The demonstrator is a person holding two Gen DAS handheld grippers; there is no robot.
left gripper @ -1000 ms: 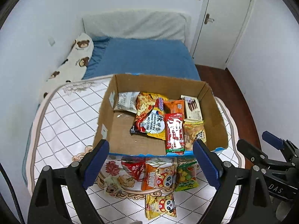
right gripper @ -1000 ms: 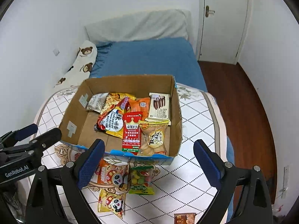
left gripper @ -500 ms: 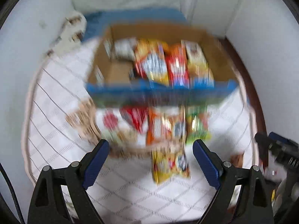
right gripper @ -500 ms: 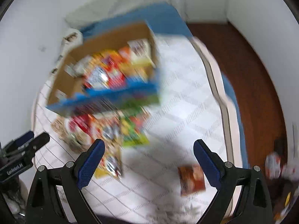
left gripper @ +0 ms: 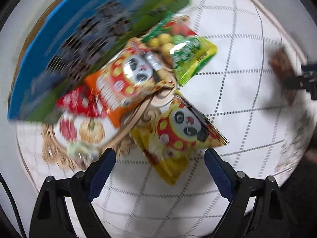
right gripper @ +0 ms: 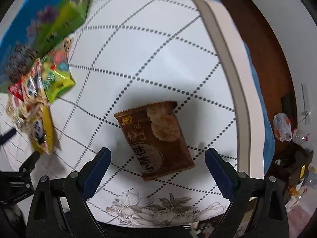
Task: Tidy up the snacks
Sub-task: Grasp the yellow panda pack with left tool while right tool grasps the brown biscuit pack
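Right wrist view: my right gripper (right gripper: 157,157) hangs over the brown packet (right gripper: 156,138), jaws spread wide and empty, the packet lying flat between and just ahead of the fingertips. It sits alone on the tablecloth (right gripper: 158,39), well apart from the other snacks. I judge the step in hand to be picking up this packet. To do it well I would lower squarely, straddle the narrow width and close on the body rather than the crimped end seam, since the film looks slick and thin.

Left wrist view, partly blurred: my left gripper (left gripper: 159,165) is likewise wide open and empty, poised at the near end of the yellow panda packet (left gripper: 178,136). Beyond it lie the orange panda packet (left gripper: 122,79), overlapping a red packet (left gripper: 77,103), and the green packet (left gripper: 188,57), all glossy, crinkled foil pouches. The box (left gripper: 59,49) wall, printed blue and green, stands just behind them. The cloth is smooth, white, with dotted diamond lines.
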